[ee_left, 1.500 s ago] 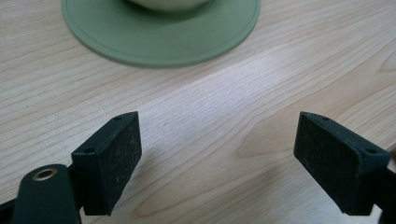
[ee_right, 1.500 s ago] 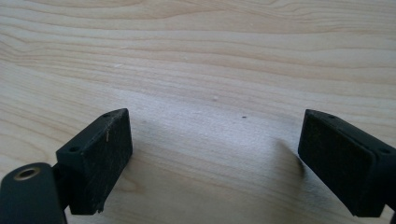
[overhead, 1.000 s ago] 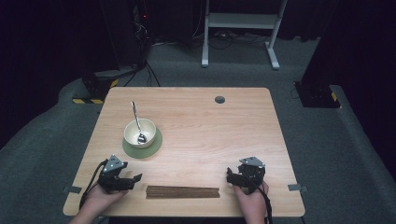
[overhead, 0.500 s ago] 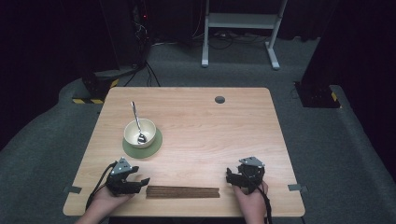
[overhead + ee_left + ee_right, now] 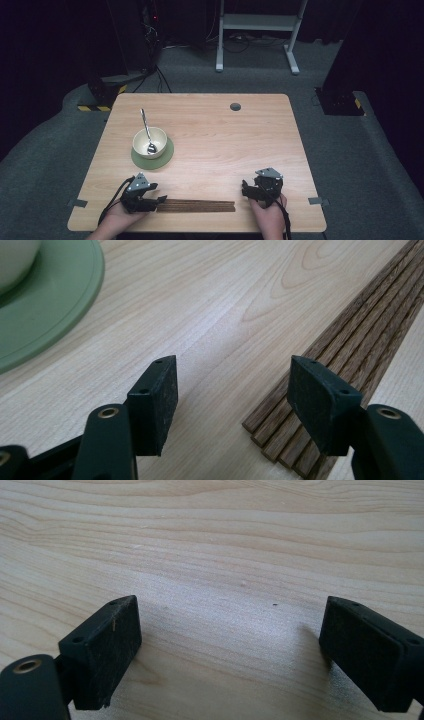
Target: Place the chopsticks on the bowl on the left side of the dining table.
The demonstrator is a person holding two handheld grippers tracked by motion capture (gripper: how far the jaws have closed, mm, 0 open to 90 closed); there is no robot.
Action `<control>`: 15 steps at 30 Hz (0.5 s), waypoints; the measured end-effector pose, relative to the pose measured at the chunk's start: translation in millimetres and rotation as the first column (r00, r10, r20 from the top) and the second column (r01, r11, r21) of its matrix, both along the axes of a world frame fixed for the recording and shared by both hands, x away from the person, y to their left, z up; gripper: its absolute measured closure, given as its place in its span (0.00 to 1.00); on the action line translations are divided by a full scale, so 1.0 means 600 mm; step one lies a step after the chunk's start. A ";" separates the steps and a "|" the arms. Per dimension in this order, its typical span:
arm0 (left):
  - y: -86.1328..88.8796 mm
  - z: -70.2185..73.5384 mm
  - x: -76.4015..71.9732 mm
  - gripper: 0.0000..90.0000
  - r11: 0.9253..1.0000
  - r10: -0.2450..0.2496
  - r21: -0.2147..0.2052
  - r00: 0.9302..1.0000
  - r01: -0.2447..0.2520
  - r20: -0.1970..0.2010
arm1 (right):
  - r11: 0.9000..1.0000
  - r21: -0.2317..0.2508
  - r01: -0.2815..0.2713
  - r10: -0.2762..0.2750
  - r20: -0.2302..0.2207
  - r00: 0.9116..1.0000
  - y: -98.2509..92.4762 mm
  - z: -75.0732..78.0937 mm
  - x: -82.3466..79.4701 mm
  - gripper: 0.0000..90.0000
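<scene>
Pale matt wood grain across the table (image 5: 225,135). Dark ribbed wooden sticks (image 5: 350,340), smooth matt green mat (image 5: 55,305), glossy metal spoon (image 5: 146,131), scuffed matt black pads (image 5: 112,650).

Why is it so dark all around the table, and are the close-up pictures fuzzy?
In the high view, light falls on the table while the room behind stays nearly black. In the left gripper view, the wooden sticks look sharp, but the green mat blurs near the edge. In the right gripper view, soft shadows sit beside the jaws.

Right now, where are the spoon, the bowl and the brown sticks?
spoon (image 5: 145,126), high view, on its handle.
bowl (image 5: 159,136), high view, on its cream rim.
brown sticks (image 5: 200,205), high view, on the bundle's middle.
</scene>
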State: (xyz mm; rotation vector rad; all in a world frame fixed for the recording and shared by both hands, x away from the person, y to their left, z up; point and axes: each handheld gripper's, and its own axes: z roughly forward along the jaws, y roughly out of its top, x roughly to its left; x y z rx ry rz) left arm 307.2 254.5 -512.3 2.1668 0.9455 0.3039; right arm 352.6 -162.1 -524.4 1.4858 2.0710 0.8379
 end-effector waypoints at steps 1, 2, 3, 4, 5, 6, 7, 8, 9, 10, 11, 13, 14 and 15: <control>-0.001 -0.001 0.000 0.42 1.000 -0.005 0.007 1.000 0.005 -0.001 | 1.000 0.000 0.000 0.000 0.000 1.000 0.000 0.000 0.000 0.11; -0.002 -0.002 0.000 0.42 1.000 -0.006 0.014 1.000 0.006 -0.002 | 1.000 0.001 0.001 -0.001 0.000 1.000 0.000 0.000 0.000 0.11; -0.002 -0.003 0.000 0.42 1.000 -0.007 0.021 1.000 0.007 -0.001 | 1.000 0.001 0.000 0.000 -0.001 1.000 0.000 0.000 0.000 0.11; -0.002 -0.003 0.000 0.42 1.000 -0.007 0.021 1.000 0.007 -0.001 | 1.000 0.001 0.000 0.000 -0.001 1.000 0.000 0.000 0.000 0.11; -0.003 -0.004 0.001 0.43 1.000 -0.001 0.016 1.000 0.001 0.000 | 1.000 0.000 0.000 0.000 0.000 1.000 0.000 0.000 0.000 0.11; -0.003 -0.004 0.002 0.43 1.000 0.001 0.017 1.000 -0.001 0.001 | 1.000 0.000 0.000 0.000 0.000 1.000 0.000 0.000 0.000 0.11; -0.003 -0.004 0.002 0.43 1.000 0.001 0.017 1.000 -0.001 0.001 | 1.000 0.000 0.000 0.000 0.000 1.000 0.000 0.000 0.000 0.11; -0.003 -0.005 0.002 0.43 1.000 0.001 0.015 1.000 -0.001 0.000 | 1.000 0.000 0.000 0.000 0.000 1.000 0.000 0.000 0.000 0.11; -0.003 -0.004 0.003 0.44 1.000 0.000 0.019 1.000 -0.001 0.003 | 1.000 0.000 0.000 0.000 0.000 1.000 0.000 0.000 0.000 0.11; -0.003 -0.004 0.003 0.44 1.000 0.002 0.021 1.000 -0.002 0.005 | 1.000 0.000 0.000 0.000 0.000 1.000 0.000 0.000 0.000 0.11; -0.003 -0.004 0.003 0.44 1.000 0.005 0.024 1.000 -0.005 0.008 | 1.000 0.001 0.001 -0.001 0.000 1.000 0.000 0.000 0.000 0.11; -0.003 -0.003 0.004 0.45 0.999 0.012 0.030 1.000 -0.013 0.017 | 1.000 0.000 0.000 0.000 0.000 1.000 0.000 0.000 0.000 0.11; -0.002 -0.004 0.004 0.45 0.999 0.018 0.031 1.000 -0.019 0.019 | 1.000 0.001 0.000 0.000 0.000 1.000 0.000 0.000 0.000 0.11; -0.001 -0.004 0.005 0.46 0.999 0.025 0.032 1.000 -0.026 0.018 | 1.000 0.000 0.000 0.000 0.000 1.000 0.000 0.000 0.000 0.11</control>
